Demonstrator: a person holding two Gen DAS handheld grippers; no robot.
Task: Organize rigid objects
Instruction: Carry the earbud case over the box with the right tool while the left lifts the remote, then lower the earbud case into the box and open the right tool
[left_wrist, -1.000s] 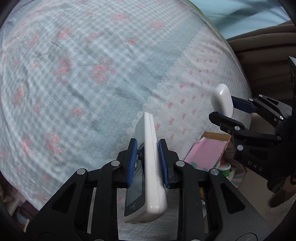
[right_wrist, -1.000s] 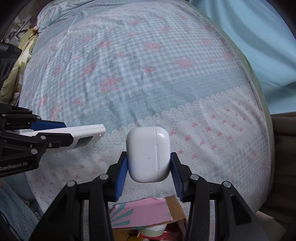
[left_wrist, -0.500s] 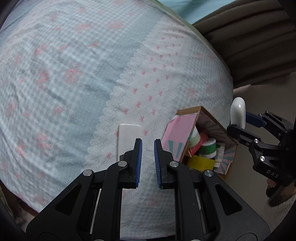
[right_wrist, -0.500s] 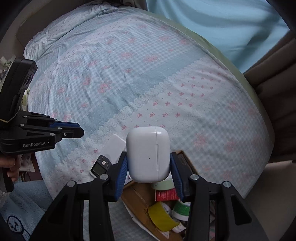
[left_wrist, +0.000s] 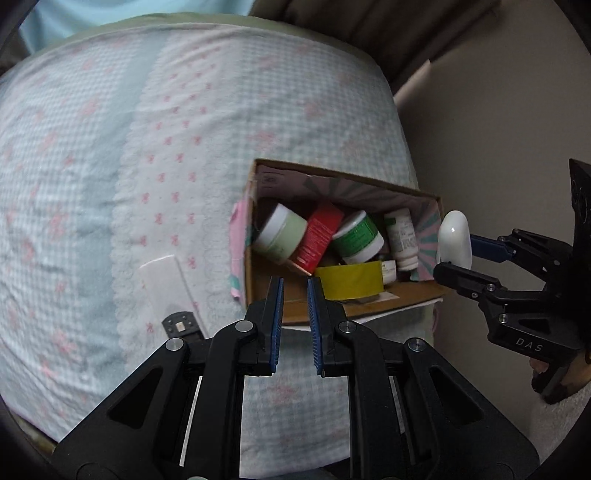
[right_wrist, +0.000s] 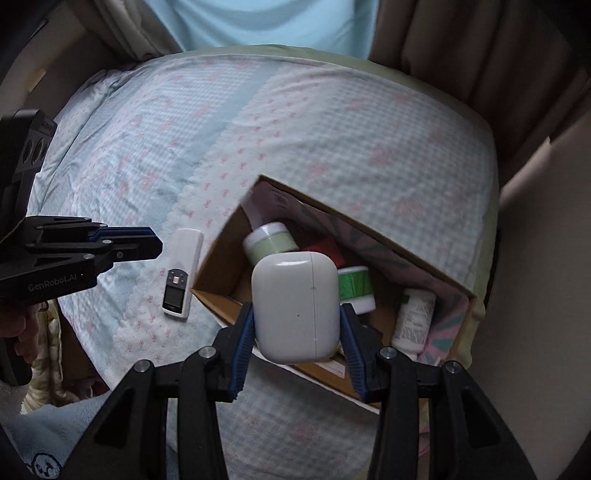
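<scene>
My right gripper (right_wrist: 297, 343) is shut on a white earbud case (right_wrist: 295, 306) and holds it above the open cardboard box (right_wrist: 218, 304); the case also shows in the left wrist view (left_wrist: 454, 240), at the box's right end. My left gripper (left_wrist: 295, 317) is empty, its jaws a narrow gap apart, above the box's near wall (left_wrist: 295, 299). The white remote (right_wrist: 181, 273) lies flat on the bed left of the box; it also shows in the left wrist view (left_wrist: 173, 291).
The box holds a pale green jar (left_wrist: 282, 234), a red carton (left_wrist: 319, 238), a green-labelled jar (left_wrist: 356, 236), a white bottle (left_wrist: 402, 236) and a yellow tape roll (left_wrist: 351, 280). It sits at the edge of the checked bedspread (left_wrist: 110, 147). Brown curtains (right_wrist: 480, 44) hang behind.
My left gripper let go of the white remote, which now lies on the bed. Both grippers moved to the box, the right one still holding the earbud case.
</scene>
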